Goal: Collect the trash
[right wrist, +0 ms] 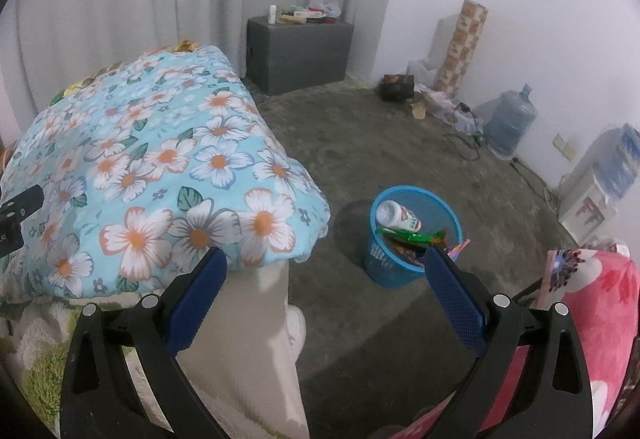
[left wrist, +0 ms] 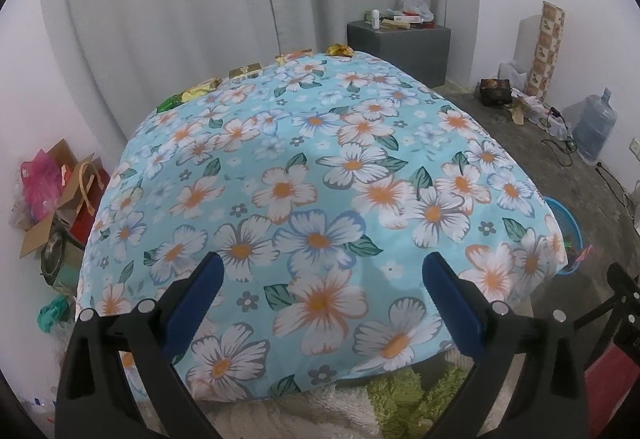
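A table under a blue floral cloth (left wrist: 320, 175) carries several wrappers along its far edge: a green one (left wrist: 168, 104), a yellow one (left wrist: 200, 89), a gold box (left wrist: 245, 71), an orange packet (left wrist: 294, 56) and a crumpled gold wrapper (left wrist: 340, 49). My left gripper (left wrist: 322, 279) is open and empty above the near side of the cloth. My right gripper (right wrist: 326, 271) is open and empty, up off the floor, beside the table's corner. A blue mesh bin (right wrist: 414, 239) on the floor holds a white cup (right wrist: 398, 215) and wrappers; its rim also shows in the left wrist view (left wrist: 568, 227).
A grey cabinet (right wrist: 298, 51) with clutter on top stands by the curtain. A water jug (right wrist: 508, 123), cables and boxes line the right wall. A pink blanket (right wrist: 600, 299) lies at right. Cardboard and bags (left wrist: 60, 199) sit left of the table. A green shaggy rug (left wrist: 400, 395) lies below.
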Action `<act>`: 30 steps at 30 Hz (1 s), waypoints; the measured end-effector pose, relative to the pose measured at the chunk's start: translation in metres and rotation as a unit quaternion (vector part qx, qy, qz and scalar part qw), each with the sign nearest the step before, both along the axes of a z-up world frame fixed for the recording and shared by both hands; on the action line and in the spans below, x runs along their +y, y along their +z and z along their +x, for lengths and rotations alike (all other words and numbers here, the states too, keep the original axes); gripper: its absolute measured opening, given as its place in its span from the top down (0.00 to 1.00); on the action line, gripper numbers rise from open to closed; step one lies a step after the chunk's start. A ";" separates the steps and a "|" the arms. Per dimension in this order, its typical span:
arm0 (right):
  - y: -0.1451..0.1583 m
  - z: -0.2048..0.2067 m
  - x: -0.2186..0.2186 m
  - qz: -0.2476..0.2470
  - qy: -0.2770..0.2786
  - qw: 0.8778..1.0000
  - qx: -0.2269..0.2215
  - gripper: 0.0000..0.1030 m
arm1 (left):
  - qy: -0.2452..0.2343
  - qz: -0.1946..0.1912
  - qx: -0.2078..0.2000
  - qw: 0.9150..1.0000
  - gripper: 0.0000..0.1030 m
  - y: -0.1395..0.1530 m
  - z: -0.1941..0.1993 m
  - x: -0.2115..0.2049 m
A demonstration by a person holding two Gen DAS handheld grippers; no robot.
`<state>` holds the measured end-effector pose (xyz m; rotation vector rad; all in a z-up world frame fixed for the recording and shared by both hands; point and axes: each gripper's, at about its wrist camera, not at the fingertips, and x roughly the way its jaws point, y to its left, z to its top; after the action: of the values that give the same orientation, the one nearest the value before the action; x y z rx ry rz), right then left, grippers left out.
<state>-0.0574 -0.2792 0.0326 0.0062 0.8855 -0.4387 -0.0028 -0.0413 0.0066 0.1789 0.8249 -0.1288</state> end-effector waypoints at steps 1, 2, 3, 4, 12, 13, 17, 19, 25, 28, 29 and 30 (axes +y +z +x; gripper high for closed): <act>0.000 0.000 0.000 0.000 0.000 1.000 0.000 0.08 | 0.000 0.001 0.000 1.000 0.05 0.000 0.000 0.000; 0.000 0.000 0.001 0.000 0.001 1.000 -0.001 0.08 | 0.001 0.000 0.001 1.000 0.05 0.000 0.000 0.000; 0.000 0.000 0.000 0.000 0.001 1.000 0.000 0.08 | 0.001 0.001 0.001 1.000 0.05 0.000 0.000 0.000; 0.000 0.000 0.001 -0.001 0.001 1.000 -0.001 0.08 | 0.001 0.000 0.002 1.000 0.05 0.000 0.000 0.000; 0.000 0.001 0.001 -0.002 0.001 1.000 0.000 0.08 | -0.001 0.001 0.007 1.000 0.05 -0.001 0.000 -0.001; 0.000 0.001 0.001 -0.002 0.001 1.000 0.000 0.08 | -0.001 0.000 0.007 1.000 0.05 -0.001 0.000 -0.001; 0.000 0.001 0.002 -0.002 0.000 1.000 0.000 0.08 | -0.001 0.001 0.010 1.000 0.05 -0.003 0.001 -0.001; 0.000 0.001 0.002 -0.002 0.001 1.000 0.000 0.08 | -0.001 0.001 0.010 1.000 0.05 -0.003 0.001 -0.001; 0.001 0.002 0.002 -0.002 0.000 1.000 -0.001 0.08 | -0.001 0.001 0.009 1.000 0.05 -0.002 0.000 -0.002; 0.001 0.002 0.002 -0.004 0.001 1.000 -0.001 0.08 | -0.001 0.000 0.010 1.000 0.05 -0.003 0.001 -0.001; 0.001 0.002 0.001 -0.004 0.002 1.000 -0.001 0.08 | -0.001 0.000 0.010 1.000 0.05 -0.003 0.001 -0.001; 0.001 0.002 0.002 -0.004 0.003 1.000 -0.001 0.08 | -0.001 0.000 0.010 1.000 0.05 -0.003 0.001 -0.001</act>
<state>-0.0550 -0.2777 0.0333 -0.0040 0.8819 -0.4374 -0.0021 -0.0427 0.0041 0.1793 0.8441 -0.1325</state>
